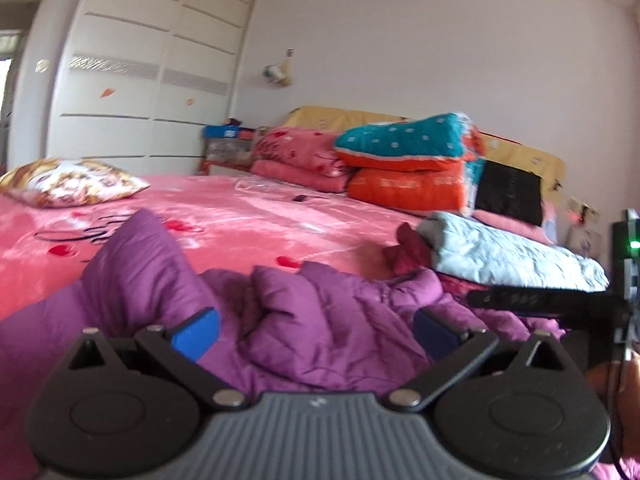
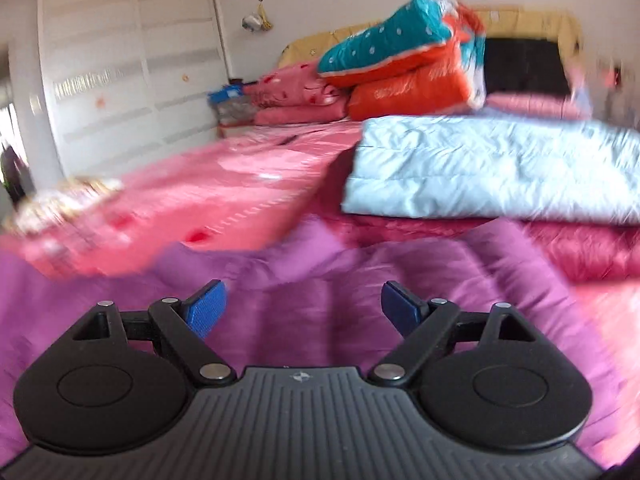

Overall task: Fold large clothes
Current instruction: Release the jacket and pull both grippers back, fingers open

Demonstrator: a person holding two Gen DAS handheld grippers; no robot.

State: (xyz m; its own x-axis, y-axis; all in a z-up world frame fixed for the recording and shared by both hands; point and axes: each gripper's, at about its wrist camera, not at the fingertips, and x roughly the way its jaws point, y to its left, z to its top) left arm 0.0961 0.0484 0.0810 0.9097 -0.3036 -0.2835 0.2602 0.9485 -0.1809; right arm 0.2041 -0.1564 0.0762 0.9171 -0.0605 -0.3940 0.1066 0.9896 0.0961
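- A purple padded jacket (image 1: 320,320) lies rumpled at the near edge of the pink bedspread (image 1: 248,216), directly under both tools; it is the garment in hand and looks not yet folded, with one part rearing up at the near left and loose ridges across the middle.
- The left gripper (image 1: 316,330) hovers over the jacket's centre with its blue pads (image 1: 198,332) spread wide and nothing between them.
- The right gripper (image 2: 304,306) also hangs just above the purple fabric, its jaws apart and empty; this view is smeared by motion, so finer creases cannot be read.
- Part of the right tool shows as a dark bar at the right edge of the left wrist view.
- To the right and a little farther off, a pale blue quilted garment (image 2: 492,168) lies flat as a neat rectangle on top of a dark red one (image 2: 580,248); these look like finished pieces, suggesting the task is partway through.
- Folded bedding (image 1: 408,160) is stacked at the far headboard, and a patterned pillow (image 1: 76,180) sits at the far left.
- What is left, as far as can be judged: spreading the purple jacket flat, folding it, then stacking it.
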